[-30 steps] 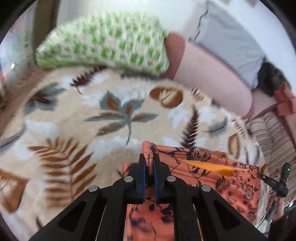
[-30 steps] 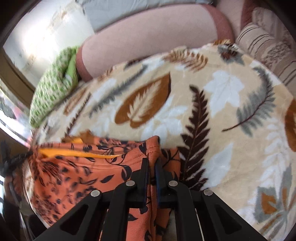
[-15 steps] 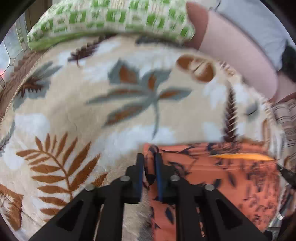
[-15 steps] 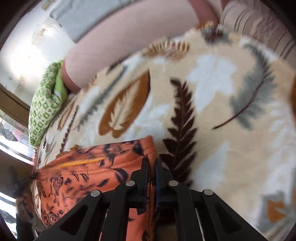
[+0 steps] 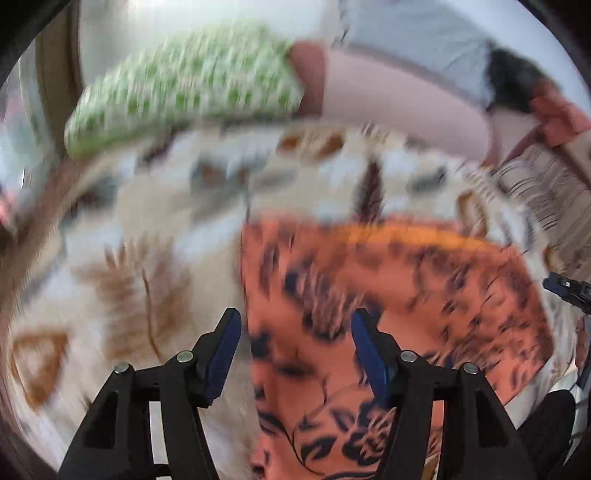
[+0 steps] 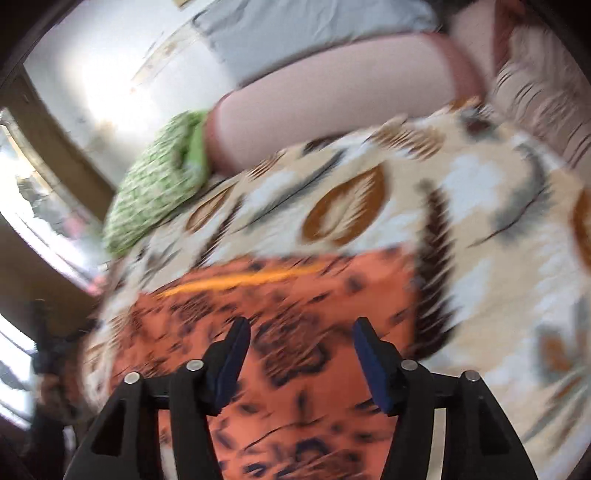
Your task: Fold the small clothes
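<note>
Both views blurred by motion. Orange floral garment [image 5: 388,295] lies flat on the leaf-print blanket [image 5: 147,229], a folded rectangle w/ a yellow-orange strip [image 5: 406,236] along its far edge. It sits toward the near edge of the blanket; far edge of the blanket runs under the pillows.

Left gripper [image 5: 295,343]: jaws apart, have just been opening. Nothing clamped. Its blue pads [image 5: 221,350] straddle the garment's left edge, so the left pad is over bare blanket and the right pad over orange cloth. Can't tell if the tips touch the fabric.

Right gripper [image 6: 301,354]: jaws apart too, just been opening, no grip on the cloth. Both pads [image 6: 373,365] hang over the garment near its right edge [image 6: 413,295]; blanket w/ a dark fern leaf shows just beside that edge. Contact w/ fabric unclear.

Beyond the blanket's far edge: green-and-white checked pillow [image 5: 192,85] at the far left corner, pink bolster [image 5: 399,99] beside it on the right, touching or nearly so. Grey cloth [image 6: 314,33] behind the bolster. Striped fabric [image 5: 546,195] at the far right corner of the blanket. In the left view the other gripper's dark tip [image 5: 565,288] shows at the right frame edge, just past the garment's right side.
</note>
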The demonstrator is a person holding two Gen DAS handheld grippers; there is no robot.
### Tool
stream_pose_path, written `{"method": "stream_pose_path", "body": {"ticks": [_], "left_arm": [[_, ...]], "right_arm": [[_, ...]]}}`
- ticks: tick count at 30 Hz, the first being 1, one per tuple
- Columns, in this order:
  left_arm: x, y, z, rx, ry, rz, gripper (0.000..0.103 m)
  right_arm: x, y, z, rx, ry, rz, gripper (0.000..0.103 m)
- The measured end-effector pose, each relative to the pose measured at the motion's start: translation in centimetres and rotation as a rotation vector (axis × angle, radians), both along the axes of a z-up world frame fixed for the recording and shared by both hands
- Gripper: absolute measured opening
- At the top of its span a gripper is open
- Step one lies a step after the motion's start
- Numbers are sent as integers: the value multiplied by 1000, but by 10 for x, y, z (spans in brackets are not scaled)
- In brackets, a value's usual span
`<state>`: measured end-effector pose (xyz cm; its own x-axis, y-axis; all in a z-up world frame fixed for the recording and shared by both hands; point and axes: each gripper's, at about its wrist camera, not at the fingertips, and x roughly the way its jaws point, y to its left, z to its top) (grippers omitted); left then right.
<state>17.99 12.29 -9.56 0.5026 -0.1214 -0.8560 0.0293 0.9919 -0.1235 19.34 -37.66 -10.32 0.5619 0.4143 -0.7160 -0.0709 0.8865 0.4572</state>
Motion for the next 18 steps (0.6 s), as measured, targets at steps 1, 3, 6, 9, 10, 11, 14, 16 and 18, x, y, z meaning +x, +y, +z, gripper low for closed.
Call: {"method": "stream_pose_path", "body": {"ticks": [1,3,6,9,10,11,14,16,18], "left_arm": [[5,5,-26,56,99,67,55],[-5,29,-42,-50,124,182,56],[-26,28,-30,54,111,199,56],[-41,34,-31,72,122,202,60],[-46,37,-27,62,118,213,60],[-50,38,-25,60,115,212,60],[-58,33,-28,98,108,180,61],[-57,37,-35,97,122,182,62],[-59,39,-28,86,123,200,62]], "right_arm": [[4,-1,-17,-3,51,-13,63],[9,-14,-52,-47,161,-117,62],[-2,-17,-37,-40,111,-153,61],[-6,-11,-22,-113,85,-141,61],[-9,-9,-15,-102,73,-140,61],[-14,-6,-8,-72,47,-126,61],[-29,3,1,-11,14,-96,67],[-30,8,-23,23,99,-76,78],[-30,-2,-49,46,193,-105,74]]}}
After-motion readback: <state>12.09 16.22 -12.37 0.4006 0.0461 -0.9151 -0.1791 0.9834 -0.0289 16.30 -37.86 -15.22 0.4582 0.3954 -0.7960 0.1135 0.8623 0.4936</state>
